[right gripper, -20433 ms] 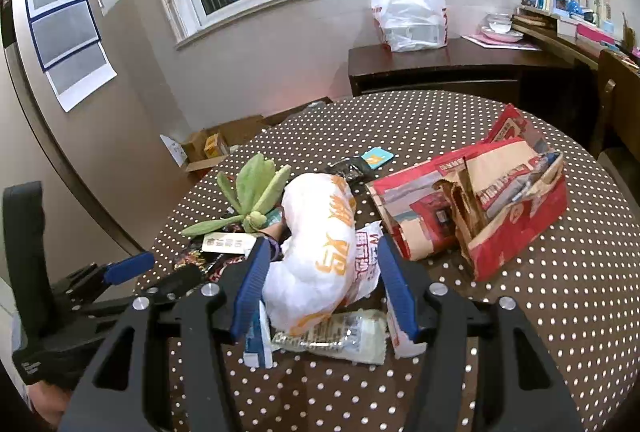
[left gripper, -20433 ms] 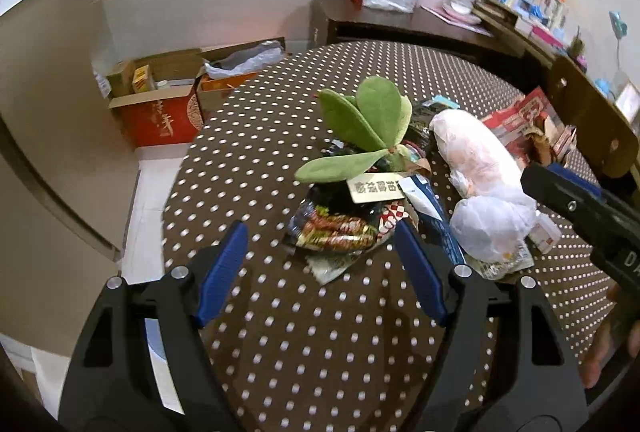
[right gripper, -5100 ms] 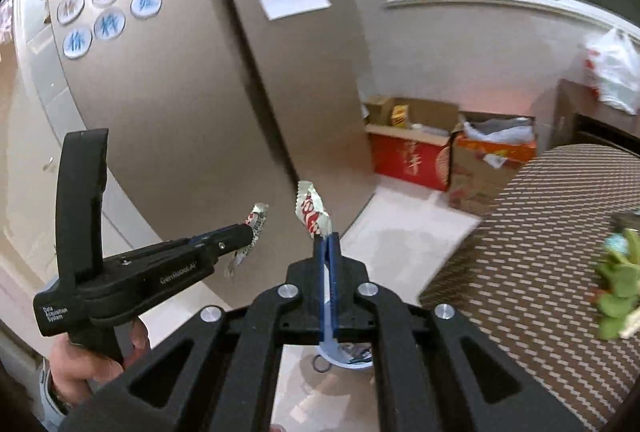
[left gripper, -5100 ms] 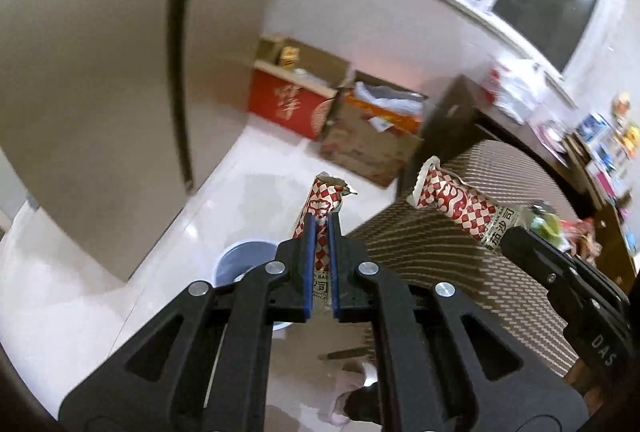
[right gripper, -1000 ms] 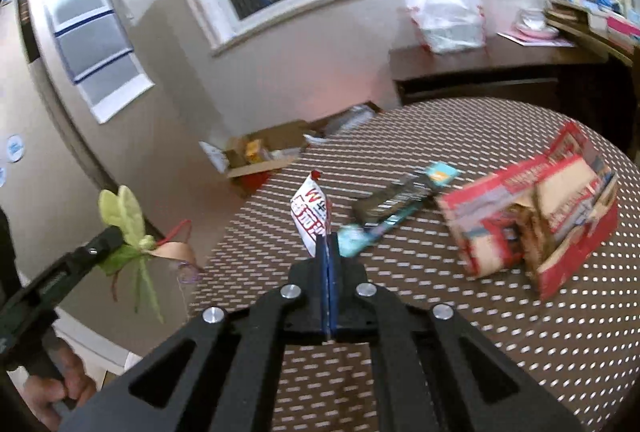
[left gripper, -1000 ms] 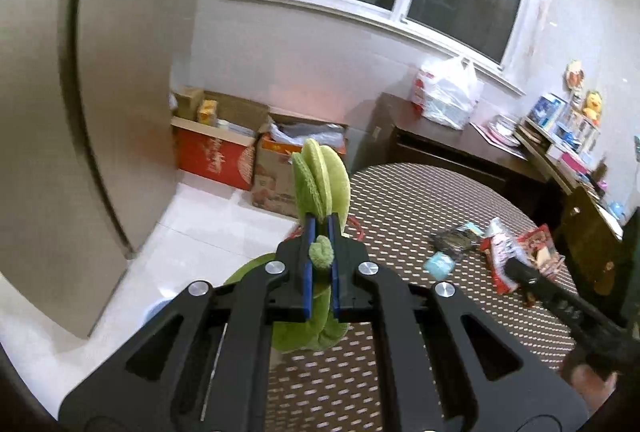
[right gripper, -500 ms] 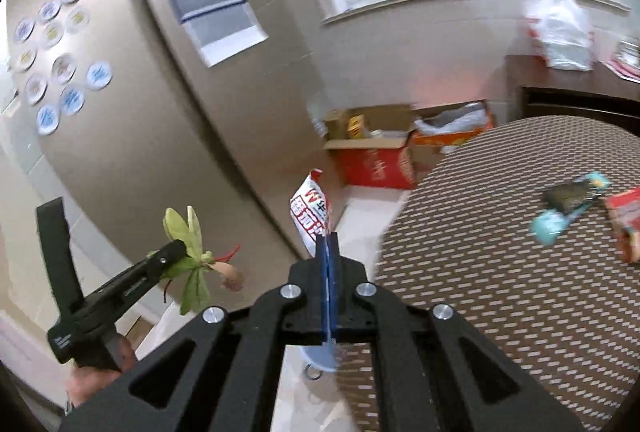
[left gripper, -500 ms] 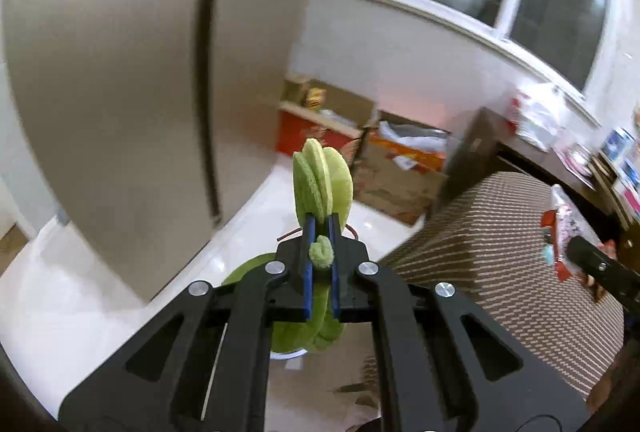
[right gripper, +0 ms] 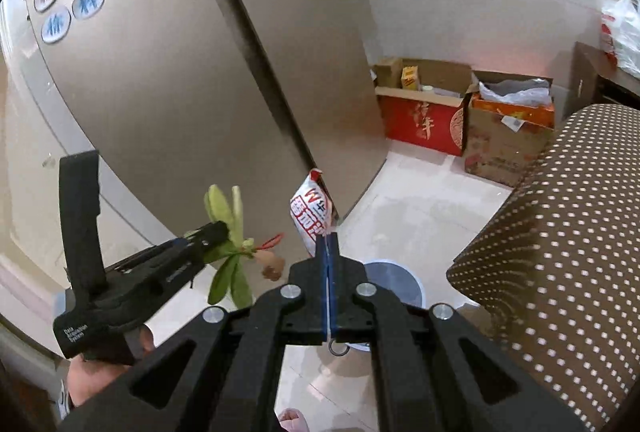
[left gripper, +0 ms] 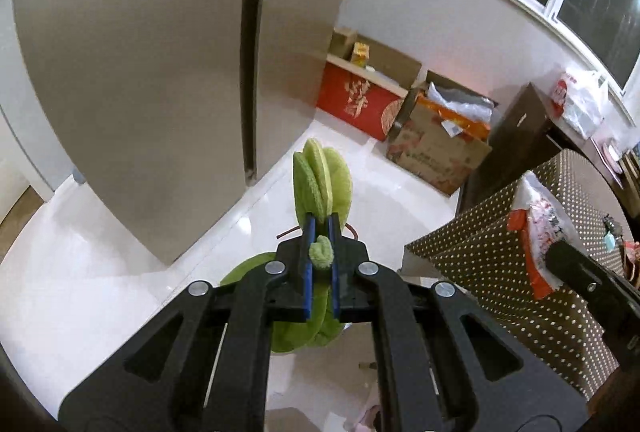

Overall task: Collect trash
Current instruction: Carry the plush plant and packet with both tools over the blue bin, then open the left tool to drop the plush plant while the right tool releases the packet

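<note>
My left gripper (left gripper: 320, 232) is shut on a green leafy toy plant (left gripper: 320, 179), whose leaves stick out above and hang below the jaws. The right wrist view shows that gripper (right gripper: 218, 232) from the side, with the plant (right gripper: 228, 232) and its brown tag dangling over the floor. My right gripper (right gripper: 327, 238) is shut on a white and red wrapper (right gripper: 311, 216) standing up from the jaws. Below it on the white floor sits a round blue-grey trash bin (right gripper: 394, 282), partly hidden by the fingers. In the left wrist view the right gripper (left gripper: 552, 256) enters from the right with the wrapper (left gripper: 540, 224).
A big brown fridge (right gripper: 180, 91) stands on the left. Red and brown cardboard boxes (right gripper: 460, 127) line the far wall. The round table with a brown dotted cloth (right gripper: 568, 224) fills the right. A dark cabinet (left gripper: 516, 135) stands behind it. A person's hand (right gripper: 96, 372) holds the left gripper.
Both grippers swung away from the table toward the fridge and floor and tilted further down. The bin has come into view under the right gripper. Both grips are unchanged.
</note>
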